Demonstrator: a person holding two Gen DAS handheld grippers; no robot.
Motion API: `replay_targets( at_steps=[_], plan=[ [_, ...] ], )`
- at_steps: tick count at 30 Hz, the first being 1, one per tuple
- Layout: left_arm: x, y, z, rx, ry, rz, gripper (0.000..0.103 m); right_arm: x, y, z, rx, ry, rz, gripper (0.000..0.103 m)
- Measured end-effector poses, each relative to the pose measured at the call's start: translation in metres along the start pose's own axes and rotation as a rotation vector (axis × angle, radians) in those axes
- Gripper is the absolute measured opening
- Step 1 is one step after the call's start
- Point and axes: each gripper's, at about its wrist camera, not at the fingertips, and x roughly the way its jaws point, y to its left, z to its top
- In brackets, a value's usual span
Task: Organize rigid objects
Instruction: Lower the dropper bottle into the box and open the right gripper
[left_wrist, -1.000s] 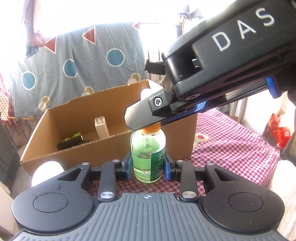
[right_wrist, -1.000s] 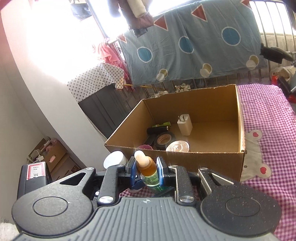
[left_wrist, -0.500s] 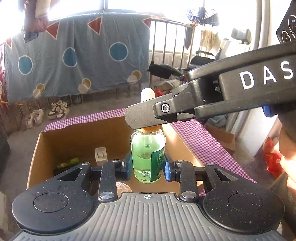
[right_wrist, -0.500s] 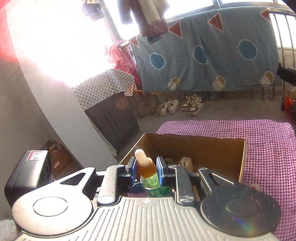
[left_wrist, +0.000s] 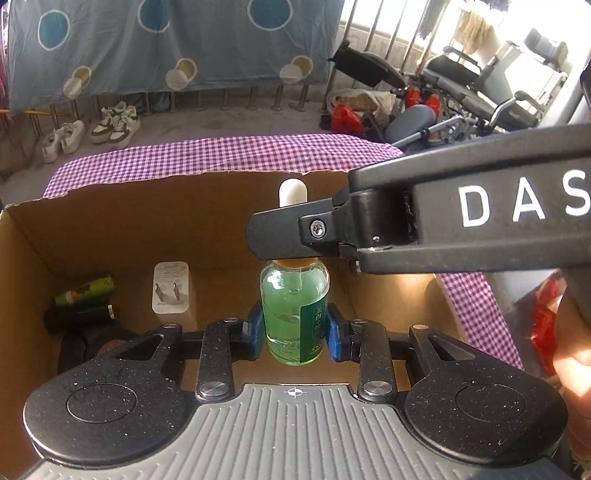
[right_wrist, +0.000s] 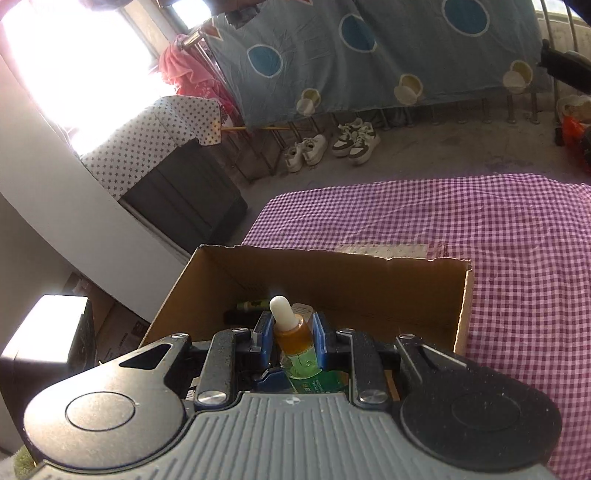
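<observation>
A green dropper bottle (left_wrist: 294, 310) with an amber neck and a white rubber bulb hangs over the open cardboard box (left_wrist: 110, 221). My left gripper (left_wrist: 294, 330) is shut on the bottle's body. My right gripper (right_wrist: 293, 334) is shut on its amber neck (right_wrist: 293, 332), just under the bulb; in the left wrist view its finger (left_wrist: 295, 236) crosses in front of the neck. The bottle stands upright above the box's inside. The box also shows in the right wrist view (right_wrist: 332, 273).
In the box lie a white charger plug (left_wrist: 171, 286), a green tube (left_wrist: 85, 290), a black cylinder (left_wrist: 79, 317) and a dark round thing partly hidden by my left gripper. The box rests on a purple checked cloth (right_wrist: 517, 258). Shoes and a wheelchair stand on the floor beyond.
Both grippers have carried the bottle up and forward, from in front of the box's near wall to above its inside. Both grips are unchanged.
</observation>
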Motion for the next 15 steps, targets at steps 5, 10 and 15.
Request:
replay_targets(
  at_steps=[5,10,15],
  plan=[
    [0.011,0.008,0.008,-0.029,0.029,0.004,0.032,0.018,-0.006,0.004,-0.022,0.018,-0.032,0.025],
    [0.018,0.014,0.009,-0.058,0.051,0.001,0.032,0.032,-0.009,0.003,-0.048,0.037,-0.065,0.025],
    [0.02,0.021,0.008,-0.109,0.071,-0.014,0.034,0.038,-0.007,-0.002,-0.092,0.05,-0.109,0.025]
  ],
)
